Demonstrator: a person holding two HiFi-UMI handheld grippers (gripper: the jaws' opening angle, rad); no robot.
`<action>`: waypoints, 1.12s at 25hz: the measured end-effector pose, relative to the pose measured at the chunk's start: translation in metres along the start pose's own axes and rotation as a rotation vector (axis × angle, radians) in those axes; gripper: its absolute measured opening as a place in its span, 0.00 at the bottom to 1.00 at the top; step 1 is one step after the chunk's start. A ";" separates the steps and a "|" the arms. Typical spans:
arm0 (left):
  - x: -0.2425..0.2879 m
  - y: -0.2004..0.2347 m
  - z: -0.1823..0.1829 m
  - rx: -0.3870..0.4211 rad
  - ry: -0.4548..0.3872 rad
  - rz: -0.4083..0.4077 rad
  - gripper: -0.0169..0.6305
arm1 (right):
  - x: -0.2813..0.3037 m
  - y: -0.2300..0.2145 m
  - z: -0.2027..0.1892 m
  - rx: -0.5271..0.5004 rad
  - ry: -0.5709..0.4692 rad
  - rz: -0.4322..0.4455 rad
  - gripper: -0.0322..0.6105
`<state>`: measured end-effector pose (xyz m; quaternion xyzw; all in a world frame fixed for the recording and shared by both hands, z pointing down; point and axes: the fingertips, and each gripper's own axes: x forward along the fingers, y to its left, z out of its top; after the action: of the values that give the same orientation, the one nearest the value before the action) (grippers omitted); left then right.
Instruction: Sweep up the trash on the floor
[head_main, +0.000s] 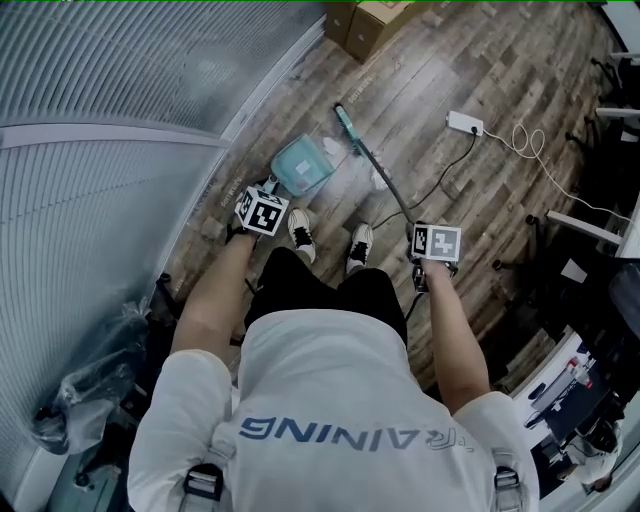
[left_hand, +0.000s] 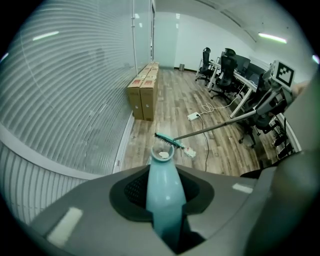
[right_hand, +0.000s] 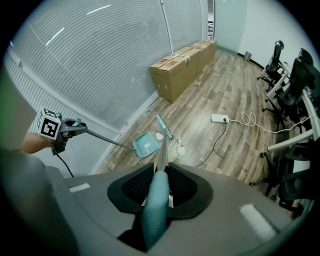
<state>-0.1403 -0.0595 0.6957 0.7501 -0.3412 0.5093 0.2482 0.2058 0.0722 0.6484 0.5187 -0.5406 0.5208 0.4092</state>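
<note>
A teal dustpan (head_main: 300, 165) rests on the wood floor ahead of the person's shoes; a white scrap lies in it (right_hand: 159, 136). My left gripper (head_main: 262, 212) is shut on the dustpan's teal handle (left_hand: 165, 195). My right gripper (head_main: 436, 243) is shut on the teal grip of the broom handle (right_hand: 152, 210). The thin pole (head_main: 385, 185) runs out to the teal broom head (head_main: 347, 125), just right of the pan. A crumpled white piece of trash (head_main: 378, 180) lies on the floor beside the pole, to the right of the dustpan (right_hand: 146, 143).
Cardboard boxes (head_main: 375, 25) stand along the blind-covered glass wall (head_main: 90, 150) on the left. A white power strip (head_main: 465, 124) with its cable lies to the right. Office chairs and desks (right_hand: 295, 85) line the right side. A black bag (head_main: 90, 390) sits at lower left.
</note>
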 end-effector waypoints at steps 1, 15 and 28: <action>0.000 0.002 0.000 0.000 -0.003 -0.003 0.17 | 0.002 0.002 0.005 -0.008 -0.003 -0.009 0.22; 0.000 -0.002 0.006 0.041 -0.030 -0.034 0.17 | 0.075 0.025 0.054 -0.085 0.065 -0.111 0.22; 0.001 -0.006 0.002 0.043 -0.032 -0.030 0.17 | 0.080 0.069 0.010 -0.218 0.115 -0.078 0.21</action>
<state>-0.1344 -0.0576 0.6952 0.7683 -0.3230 0.5006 0.2340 0.1290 0.0461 0.7158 0.4611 -0.5489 0.4715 0.5136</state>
